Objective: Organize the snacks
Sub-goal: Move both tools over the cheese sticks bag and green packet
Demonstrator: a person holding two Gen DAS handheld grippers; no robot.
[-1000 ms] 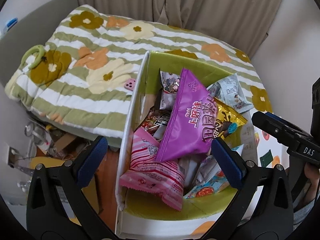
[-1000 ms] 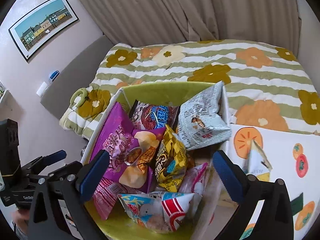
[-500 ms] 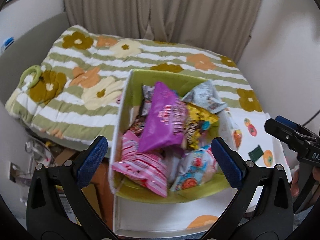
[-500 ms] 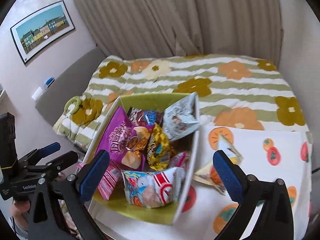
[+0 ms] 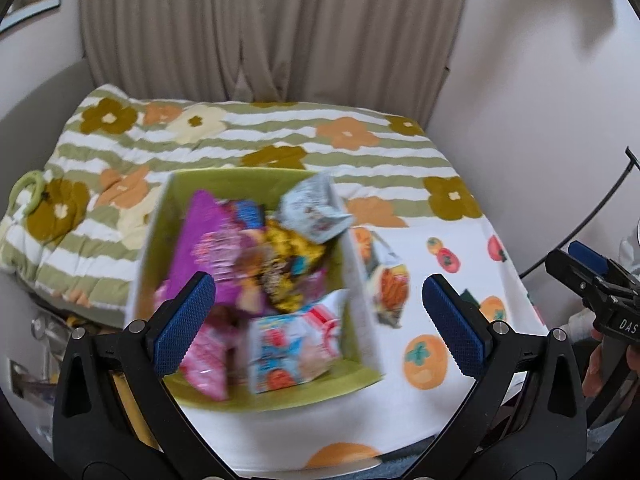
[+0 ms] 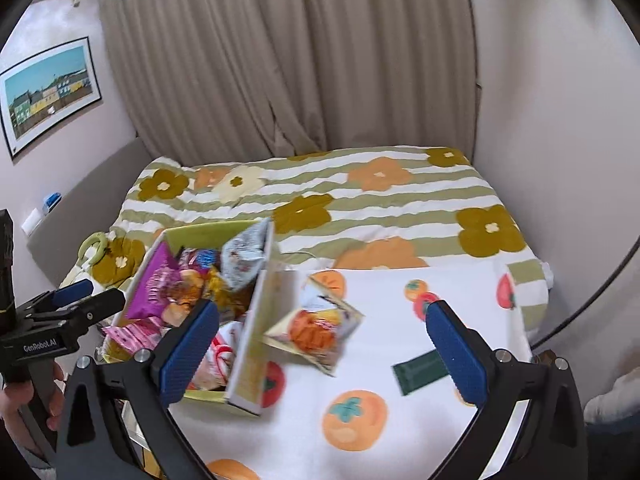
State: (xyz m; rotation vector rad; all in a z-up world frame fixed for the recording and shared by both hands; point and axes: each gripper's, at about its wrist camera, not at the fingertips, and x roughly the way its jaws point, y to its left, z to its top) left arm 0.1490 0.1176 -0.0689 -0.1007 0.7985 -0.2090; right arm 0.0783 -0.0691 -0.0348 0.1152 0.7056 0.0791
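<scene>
Both grippers, left (image 5: 318, 314) and right (image 6: 322, 346), are drawn back from the snack box (image 6: 252, 344), jaws wide and empty; one packet (image 6: 316, 330) lies outside, ahead of the right gripper, yet to be boxed.

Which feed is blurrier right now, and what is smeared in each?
Left wrist view: the green box of snack packets is heavily motion-smeared, the striped floral blanket sharper. Right wrist view: milder blur, mainly the loose orange-printed packet; both feeds bow at the edges.

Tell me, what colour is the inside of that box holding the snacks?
Yellow-green inside the box, white outside; the left wrist view shows it best.
</scene>
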